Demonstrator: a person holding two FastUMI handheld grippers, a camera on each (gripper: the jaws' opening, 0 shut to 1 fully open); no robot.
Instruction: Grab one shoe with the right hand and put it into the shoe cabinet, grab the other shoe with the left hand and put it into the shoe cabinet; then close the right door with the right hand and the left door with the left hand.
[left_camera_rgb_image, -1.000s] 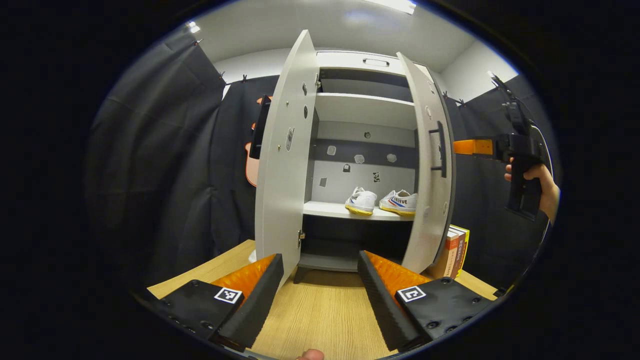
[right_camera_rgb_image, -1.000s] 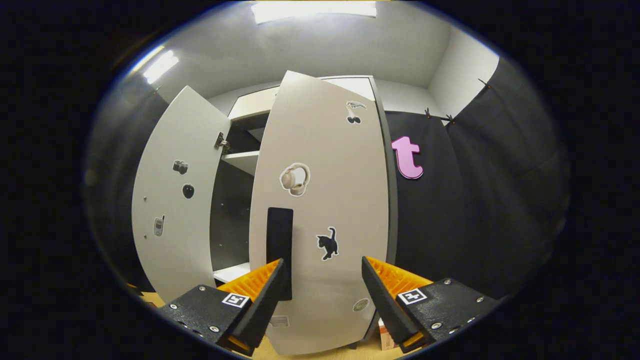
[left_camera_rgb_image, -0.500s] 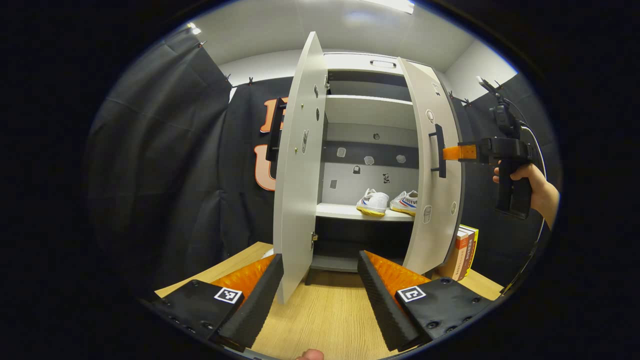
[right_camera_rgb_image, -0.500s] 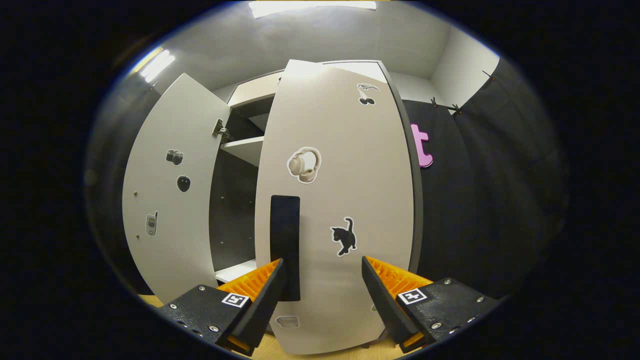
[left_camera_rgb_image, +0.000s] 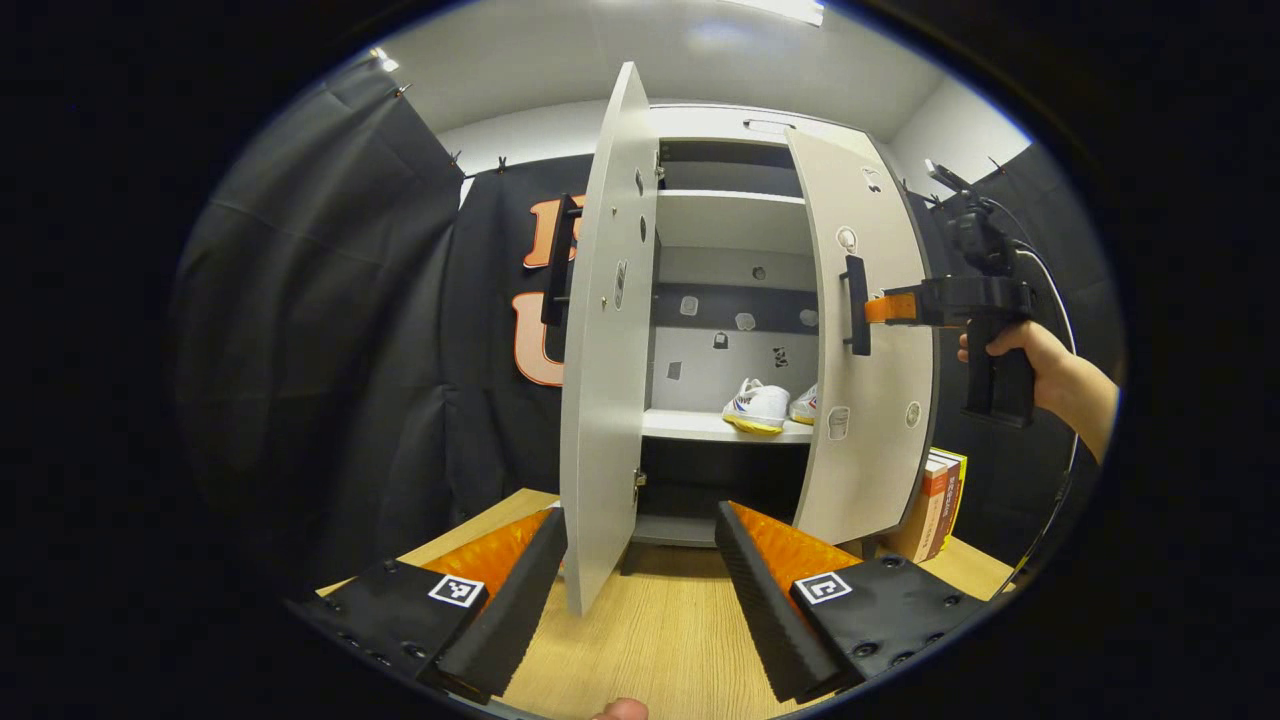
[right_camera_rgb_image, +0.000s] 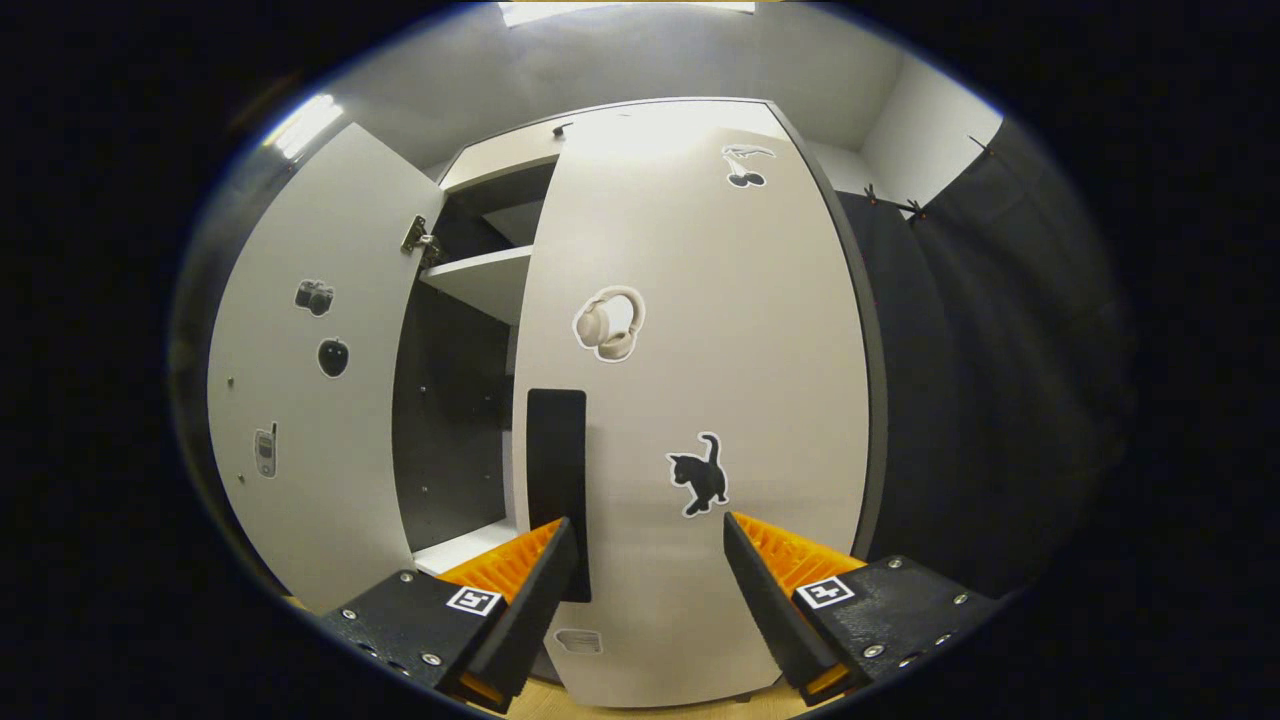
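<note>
The grey shoe cabinet (left_camera_rgb_image: 740, 125) stands on a wooden table. Two white shoes (left_camera_rgb_image: 758, 405) sit side by side on its middle shelf; the right one is partly hidden behind the right door (left_camera_rgb_image: 870, 340). That door is half swung in, and my right gripper (left_camera_rgb_image: 880, 308), held by a hand, presses its open fingers against the door's outer face beside the black handle (left_camera_rgb_image: 855, 305). In the right gripper view the right gripper (right_camera_rgb_image: 648, 535) is open against the door (right_camera_rgb_image: 700, 400), the handle (right_camera_rgb_image: 556, 480) at its left finger. The left door (left_camera_rgb_image: 605, 340) stands wide open. My left gripper (left_camera_rgb_image: 640, 555) hangs open below it, holding nothing.
Several books (left_camera_rgb_image: 930, 505) stand upright against the cabinet's right side on the wooden table (left_camera_rgb_image: 650, 640). Black cloth walls close in the booth on the left, back and right. The left door's lower edge hangs over the table just ahead of my left gripper.
The right door has swung further shut under the right gripper's push, hiding more of the right shoe. The left gripper has drifted a little to the left.
</note>
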